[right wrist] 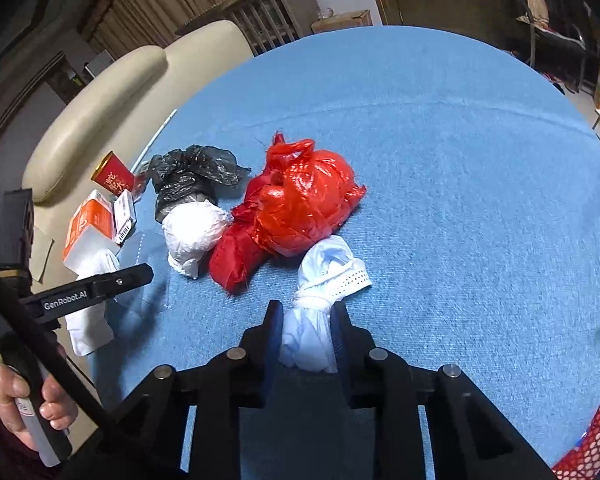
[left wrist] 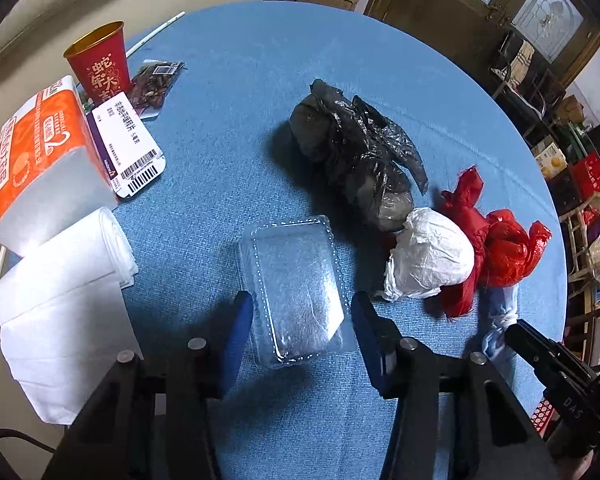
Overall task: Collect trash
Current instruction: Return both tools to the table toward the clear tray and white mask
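"GenRobot.AI" on the left gripper [right wrist: 100, 292]; "蛇年大吉" on the red cup [left wrist: 100, 66]

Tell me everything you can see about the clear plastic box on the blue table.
The clear plastic box is a shallow, rectangular clamshell container of thin transparent plastic with a dotted rim. It looks closed and empty and lies flat on the blue tablecloth. The left gripper straddles its near end, fingers on either side, not visibly pressing it. No other trash touches it.
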A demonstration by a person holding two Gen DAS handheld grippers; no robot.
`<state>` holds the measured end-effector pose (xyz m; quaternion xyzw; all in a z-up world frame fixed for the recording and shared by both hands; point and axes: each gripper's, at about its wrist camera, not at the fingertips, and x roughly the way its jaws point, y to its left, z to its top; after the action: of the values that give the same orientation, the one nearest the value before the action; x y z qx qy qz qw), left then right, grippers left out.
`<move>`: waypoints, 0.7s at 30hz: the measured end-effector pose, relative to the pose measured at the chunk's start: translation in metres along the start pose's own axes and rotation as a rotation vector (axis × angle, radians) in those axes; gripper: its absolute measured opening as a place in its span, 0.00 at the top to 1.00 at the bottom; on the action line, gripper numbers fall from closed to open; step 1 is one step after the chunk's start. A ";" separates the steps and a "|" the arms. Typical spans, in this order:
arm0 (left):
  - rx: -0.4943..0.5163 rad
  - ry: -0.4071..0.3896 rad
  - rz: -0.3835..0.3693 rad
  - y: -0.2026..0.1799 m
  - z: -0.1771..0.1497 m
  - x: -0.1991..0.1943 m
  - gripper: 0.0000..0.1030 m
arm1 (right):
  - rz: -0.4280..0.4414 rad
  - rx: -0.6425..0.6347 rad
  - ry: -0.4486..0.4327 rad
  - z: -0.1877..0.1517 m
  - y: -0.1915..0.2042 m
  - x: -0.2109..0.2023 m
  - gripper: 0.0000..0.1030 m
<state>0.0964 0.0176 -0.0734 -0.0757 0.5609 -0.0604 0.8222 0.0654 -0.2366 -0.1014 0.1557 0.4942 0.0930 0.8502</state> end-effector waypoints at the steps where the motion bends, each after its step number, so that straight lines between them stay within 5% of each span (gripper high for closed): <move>1: 0.000 -0.003 0.003 0.000 -0.003 -0.001 0.49 | 0.000 0.003 -0.001 0.001 -0.001 -0.002 0.74; 21: 0.112 -0.088 -0.017 -0.048 -0.087 -0.050 0.51 | 0.001 0.059 -0.069 -0.025 -0.037 -0.040 0.74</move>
<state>-0.0033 -0.0254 -0.0493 -0.0370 0.5191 -0.0954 0.8486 0.0236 -0.2797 -0.0937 0.1842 0.4671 0.0733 0.8617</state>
